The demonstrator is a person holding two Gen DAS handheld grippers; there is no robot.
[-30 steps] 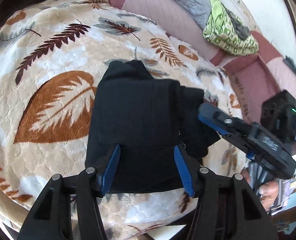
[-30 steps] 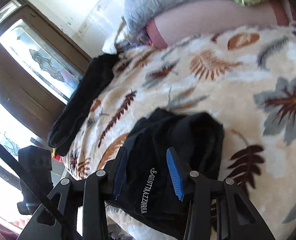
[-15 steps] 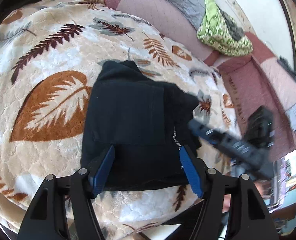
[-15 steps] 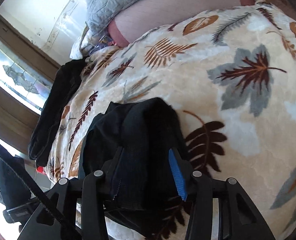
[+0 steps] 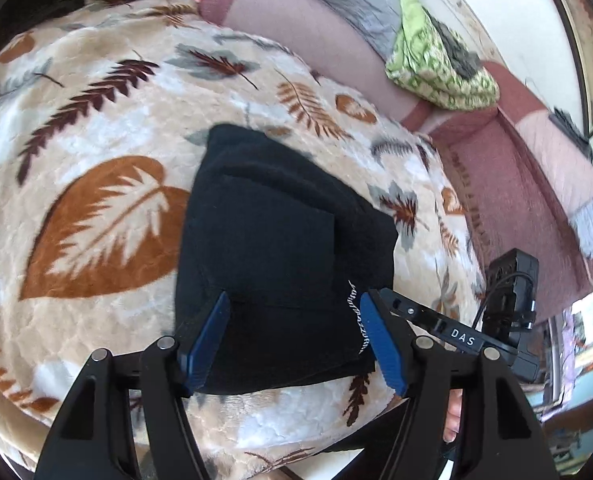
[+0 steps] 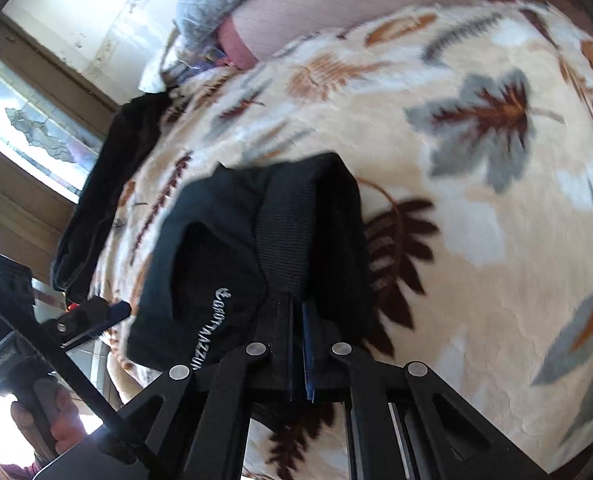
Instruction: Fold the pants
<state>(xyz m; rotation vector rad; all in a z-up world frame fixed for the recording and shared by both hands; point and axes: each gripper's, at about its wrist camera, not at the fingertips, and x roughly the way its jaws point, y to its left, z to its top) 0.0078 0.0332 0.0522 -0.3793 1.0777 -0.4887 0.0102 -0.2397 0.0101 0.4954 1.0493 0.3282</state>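
Note:
Black pants (image 5: 280, 256) lie folded into a compact bundle on a leaf-patterned fleece blanket (image 5: 96, 160). My left gripper (image 5: 292, 344) is open, its blue pads either side of the bundle's near edge. My right gripper (image 6: 296, 344) is shut on the bundle's edge by the ribbed waistband (image 6: 284, 232), where white lettering shows on the pants (image 6: 224, 240). The right gripper also shows in the left wrist view (image 5: 428, 320), at the bundle's right corner. The left gripper shows in the right wrist view (image 6: 92, 316) at the left.
A pink sofa back (image 5: 320, 40) with a grey cloth and a green patterned cushion (image 5: 436, 64) runs behind the blanket. Another dark garment (image 6: 108, 192) lies along the blanket's edge near a window (image 6: 28, 120). The blanket edge drops off close below the bundle.
My right gripper has closed on the pants' edge; it was open half a second ago. The left gripper stays open and has shifted slightly over the bundle.

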